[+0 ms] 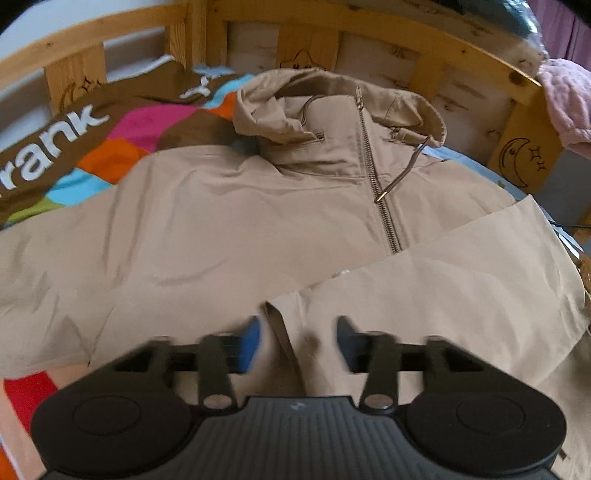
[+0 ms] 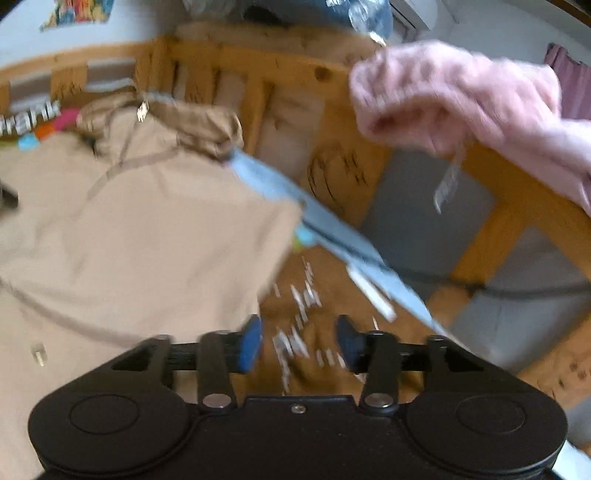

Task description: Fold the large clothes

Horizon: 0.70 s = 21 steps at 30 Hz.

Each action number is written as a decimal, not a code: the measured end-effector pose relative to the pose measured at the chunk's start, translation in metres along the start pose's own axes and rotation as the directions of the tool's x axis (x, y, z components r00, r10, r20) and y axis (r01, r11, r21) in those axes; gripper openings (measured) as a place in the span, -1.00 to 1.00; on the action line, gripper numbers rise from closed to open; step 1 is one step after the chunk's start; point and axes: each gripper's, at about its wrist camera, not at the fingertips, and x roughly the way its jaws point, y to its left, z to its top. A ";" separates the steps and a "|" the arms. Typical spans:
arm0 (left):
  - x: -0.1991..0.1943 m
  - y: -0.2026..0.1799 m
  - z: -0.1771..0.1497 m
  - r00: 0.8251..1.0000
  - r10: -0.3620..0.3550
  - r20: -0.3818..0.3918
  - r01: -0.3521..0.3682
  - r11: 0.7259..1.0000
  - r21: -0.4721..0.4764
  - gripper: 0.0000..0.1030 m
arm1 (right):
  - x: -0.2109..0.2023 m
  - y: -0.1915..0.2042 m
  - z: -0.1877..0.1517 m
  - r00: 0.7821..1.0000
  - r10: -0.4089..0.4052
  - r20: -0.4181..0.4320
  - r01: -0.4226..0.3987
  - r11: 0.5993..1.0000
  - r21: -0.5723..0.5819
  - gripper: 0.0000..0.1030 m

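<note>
A beige hooded zip jacket (image 1: 229, 221) lies front-up on the bed, hood towards the headboard. Its right sleeve (image 1: 443, 280) is folded across the body, cuff near the middle. My left gripper (image 1: 298, 341) hovers just above that cuff, open, blue pads apart with nothing pinched between them. In the right wrist view the same jacket (image 2: 129, 236) fills the left side, blurred. My right gripper (image 2: 299, 341) is open over the brown bedcover beside the jacket's edge, holding nothing.
A colourful patchwork bedcover (image 1: 110, 147) with white lettering lies under the jacket. A wooden bed frame (image 1: 406, 33) with drawn doodles rings the bed. A pink fluffy garment (image 2: 461, 96) hangs over the rail at right. A black cable (image 2: 517, 288) runs past the mattress edge.
</note>
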 end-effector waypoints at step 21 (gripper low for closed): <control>-0.094 0.150 -0.064 0.890 0.375 0.260 -0.323 0.920 -0.221 0.93 | 0.018 0.104 0.060 0.991 0.135 0.004 -0.135 0.990 0.043 0.85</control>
